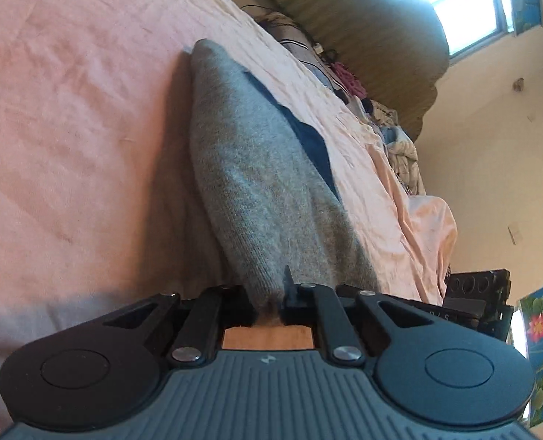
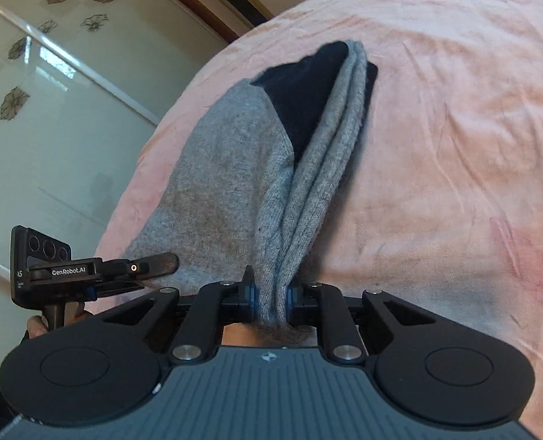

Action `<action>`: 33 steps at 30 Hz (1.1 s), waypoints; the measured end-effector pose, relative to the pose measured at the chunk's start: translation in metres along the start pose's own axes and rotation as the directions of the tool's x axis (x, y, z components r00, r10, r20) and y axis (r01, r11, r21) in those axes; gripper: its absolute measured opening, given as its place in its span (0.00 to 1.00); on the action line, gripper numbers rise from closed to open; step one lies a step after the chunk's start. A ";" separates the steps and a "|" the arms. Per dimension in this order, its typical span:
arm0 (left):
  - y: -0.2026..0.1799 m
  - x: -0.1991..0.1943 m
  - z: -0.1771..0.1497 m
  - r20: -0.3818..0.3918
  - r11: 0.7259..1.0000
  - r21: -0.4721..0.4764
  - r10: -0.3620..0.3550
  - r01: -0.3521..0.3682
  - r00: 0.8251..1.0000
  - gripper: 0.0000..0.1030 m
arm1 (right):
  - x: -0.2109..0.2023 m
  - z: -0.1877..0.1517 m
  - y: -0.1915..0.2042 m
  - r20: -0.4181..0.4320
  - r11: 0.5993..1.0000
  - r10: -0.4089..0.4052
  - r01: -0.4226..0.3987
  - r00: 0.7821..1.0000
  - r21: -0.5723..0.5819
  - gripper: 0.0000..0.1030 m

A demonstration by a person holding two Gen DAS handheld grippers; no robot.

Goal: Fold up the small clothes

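Note:
A small grey knit garment [image 1: 257,183] with a dark navy part [image 1: 308,139] is held up off a pink bedsheet [image 1: 69,128]. My left gripper [image 1: 268,299] is shut on one near corner of it. My right gripper [image 2: 271,300] is shut on a bunched edge of the same grey garment [image 2: 227,176], whose navy part [image 2: 308,99] shows at the far end. The left gripper [image 2: 154,262] also shows in the right wrist view, at the garment's left corner. The garment hangs stretched between both grippers, its far end on the sheet.
The pink sheet [image 2: 455,128] covers the bed. A pile of mixed clothes [image 1: 392,135] lies along the bed's far edge, beside a dark green cushion [image 1: 363,25] under a window. Glass wardrobe doors [image 2: 51,110] stand beyond the bed's other side.

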State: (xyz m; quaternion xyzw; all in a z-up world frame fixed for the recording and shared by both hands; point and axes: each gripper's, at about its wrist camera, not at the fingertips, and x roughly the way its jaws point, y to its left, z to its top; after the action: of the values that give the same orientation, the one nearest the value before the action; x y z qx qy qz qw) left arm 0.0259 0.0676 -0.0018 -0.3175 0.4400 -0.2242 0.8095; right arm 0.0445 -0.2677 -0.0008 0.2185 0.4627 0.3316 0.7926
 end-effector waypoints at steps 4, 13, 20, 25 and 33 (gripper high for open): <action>0.005 0.000 -0.021 0.013 0.990 0.103 0.092 -0.093 0.996 0.17 | -0.002 -0.010 -0.016 -0.002 1.000 -0.005 0.005 1.000 0.025 0.28; -0.010 -0.014 -0.060 0.307 0.912 0.312 0.167 -0.265 0.937 0.80 | -0.006 0.079 -0.003 0.198 0.995 -0.099 0.092 0.975 0.046 0.63; -0.011 -0.012 -0.062 0.287 0.902 0.350 0.155 -0.254 0.945 0.90 | 0.077 0.126 -0.016 0.069 0.972 -0.236 0.237 0.969 -0.006 0.14; -0.008 -0.013 -0.063 0.289 0.913 0.334 0.138 -0.235 0.947 0.90 | 0.073 0.126 -0.032 0.078 0.980 -0.196 0.194 0.977 0.035 0.10; 0.003 -0.044 -0.045 0.248 0.983 0.147 0.071 -0.110 0.966 0.90 | 0.001 0.054 0.005 0.137 0.988 -0.151 0.152 0.979 0.008 0.82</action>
State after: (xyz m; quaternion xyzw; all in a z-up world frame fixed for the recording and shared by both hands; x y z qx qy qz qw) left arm -0.0355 0.0838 0.0026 -0.2562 0.3329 -0.1808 0.8893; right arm 0.0909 -0.2659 0.0275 0.2039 0.4221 0.2551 0.8457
